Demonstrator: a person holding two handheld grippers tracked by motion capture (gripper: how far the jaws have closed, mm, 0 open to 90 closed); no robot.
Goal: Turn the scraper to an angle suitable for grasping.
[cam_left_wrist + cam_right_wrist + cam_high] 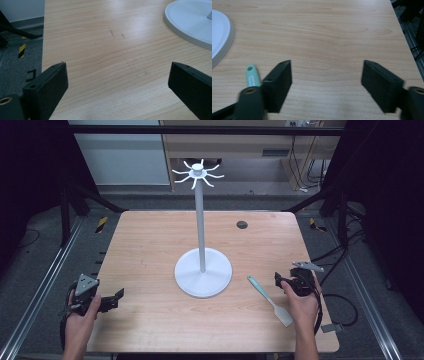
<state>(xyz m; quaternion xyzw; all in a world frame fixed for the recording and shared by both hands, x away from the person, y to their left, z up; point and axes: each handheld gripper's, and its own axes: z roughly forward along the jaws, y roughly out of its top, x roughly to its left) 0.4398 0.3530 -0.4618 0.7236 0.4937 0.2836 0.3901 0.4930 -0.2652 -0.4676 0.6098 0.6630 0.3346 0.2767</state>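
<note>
The right gripper [327, 82] has its fingers [279, 85] spread wide over bare wood, with nothing between them. In the right gripper view the green handle tip of the spatula [252, 77] peeks out just beside one finger, on the side toward the white stand; the rest of the spatula is hidden behind the gripper body, and the small print on the handle is too blurred to read. The left gripper [117, 85] also has its fingers [47, 87] wide apart and empty, and both of its fingers are cut off by the bottom edge of the left gripper view.

From the high view, the right gripper [278, 281] sits in the person's right hand [304, 302], on the far side of the spatula [270, 300] from the stand. The spatula lies flat on the desk [150, 245], just off the stand's base, handle end toward the base and pale blade toward the person. The left gripper [118, 296] is held in the left hand [80, 317], well apart from the stand on its other side.

The stand [202, 270] rises from a round white base at mid-desk to a crown of curved hooks [198, 173]. The desk is light wood with a small dark grommet [242, 224] beyond the stand. Around it are grey carpet, dark frame bars and trailing cables; the room's sides are too dark to make out.
</note>
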